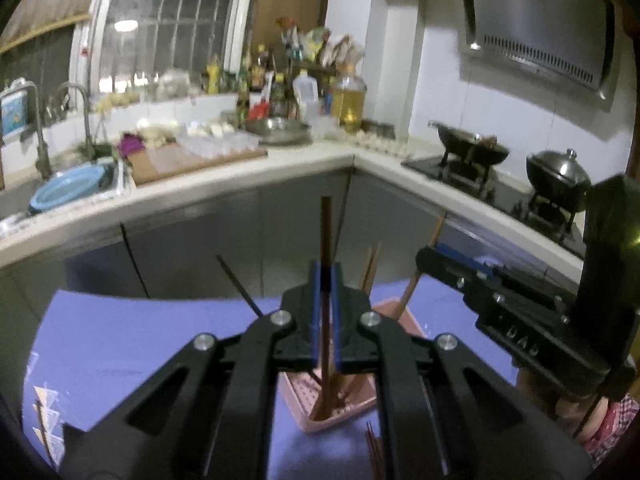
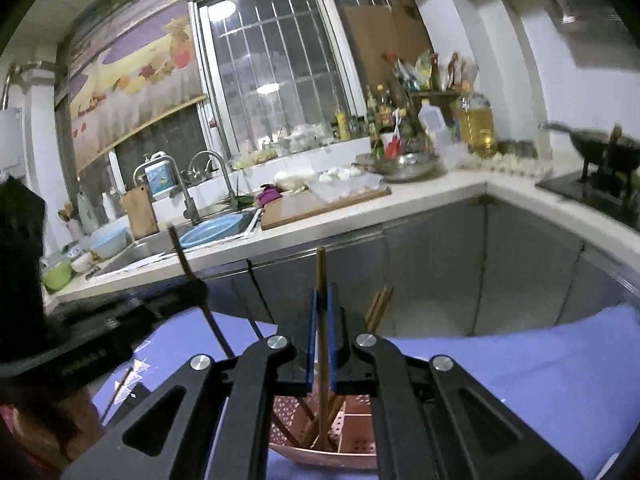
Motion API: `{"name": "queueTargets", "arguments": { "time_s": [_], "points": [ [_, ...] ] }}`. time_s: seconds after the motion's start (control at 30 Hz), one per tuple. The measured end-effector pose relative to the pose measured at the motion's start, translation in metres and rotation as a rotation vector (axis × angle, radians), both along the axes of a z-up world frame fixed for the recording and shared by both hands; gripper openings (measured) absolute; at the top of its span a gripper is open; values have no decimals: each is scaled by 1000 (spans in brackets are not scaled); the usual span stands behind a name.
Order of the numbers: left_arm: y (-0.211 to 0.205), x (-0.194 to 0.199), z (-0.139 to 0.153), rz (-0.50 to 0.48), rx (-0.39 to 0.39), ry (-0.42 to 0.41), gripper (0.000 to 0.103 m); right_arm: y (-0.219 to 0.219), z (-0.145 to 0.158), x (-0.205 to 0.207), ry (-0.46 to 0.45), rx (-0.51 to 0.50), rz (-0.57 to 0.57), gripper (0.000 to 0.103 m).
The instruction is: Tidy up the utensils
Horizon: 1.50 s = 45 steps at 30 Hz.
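My left gripper (image 1: 327,280) is clamped narrow on a dark brown chopstick (image 1: 326,232), held upright with its lower end down in the pink perforated utensil basket (image 1: 320,400) on the purple table cover (image 1: 140,340). My right gripper (image 2: 322,300) pinches a lighter wooden chopstick (image 2: 321,276) the same way, its foot in that basket (image 2: 352,428) among other chopsticks (image 2: 380,304) leaning there.

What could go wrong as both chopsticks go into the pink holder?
The left hand-held gripper and right hand-held gripper work close together over one pink holder, so they could collide. The dark chopstick and light chopstick may snag sticks already inside, or tip the holder.
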<state>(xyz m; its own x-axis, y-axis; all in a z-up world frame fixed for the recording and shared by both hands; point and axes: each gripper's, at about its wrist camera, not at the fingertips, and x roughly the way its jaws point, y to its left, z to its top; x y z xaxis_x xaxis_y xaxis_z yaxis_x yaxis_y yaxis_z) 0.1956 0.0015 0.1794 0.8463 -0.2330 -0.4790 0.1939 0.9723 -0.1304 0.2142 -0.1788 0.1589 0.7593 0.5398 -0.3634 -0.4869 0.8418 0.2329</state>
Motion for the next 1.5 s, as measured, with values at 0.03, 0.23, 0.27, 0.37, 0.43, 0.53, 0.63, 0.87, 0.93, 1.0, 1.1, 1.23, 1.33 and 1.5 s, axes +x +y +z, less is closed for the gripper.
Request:
{"name": "queueTargets", "arguments": {
  "time_s": [0.03,0.23,0.27,0.37,0.43,0.53,0.63,0.87,0.93,1.0,1.1,1.23,1.33,1.5],
  "points": [
    [-1,3,-6,-3,4,18,5,0,-1,0,8,3,-1,8],
    [-2,-5,-17,15,12,46,8,-12,9,-17,-8,75,-11,40],
    [-1,-9,-16,18,1,43,9,-14,10,-19,-10,83,-10,40],
    [6,-25,-13,28,-25,29,10,-27,13,-35,-14,126,-12,40],
    [10,-41,-14,32,-37,18,11,-36,10,-47,-5,148,-20,40],
    [14,-68,-28,29,-53,25,11,-50,-11,-69,48,169,-30,40],
    [16,-92,-60,14,-66,87,11,-58,-54,-91,154,148,-44,39],
    [2,-127,-157,-47,-72,342,11,-52,-167,-141,433,-5,-63,31],
    [-4,-135,-175,-62,-71,391,11,-47,-177,-153,446,-46,-56,30],
    [-12,-143,-187,-93,-71,425,11,-39,-185,-164,454,-86,-31,30],
    [-27,-156,-194,-154,-66,437,11,-24,-186,-178,435,-143,3,30],
    [-42,-166,-196,-198,-28,436,11,-5,-195,-185,425,-259,6,30],
    [-47,-166,-199,-198,-20,443,11,3,-195,-193,351,-346,-12,30],
    [-55,-168,-202,-196,0,459,12,-14,-193,-192,338,-349,-98,30]
  ]
}}
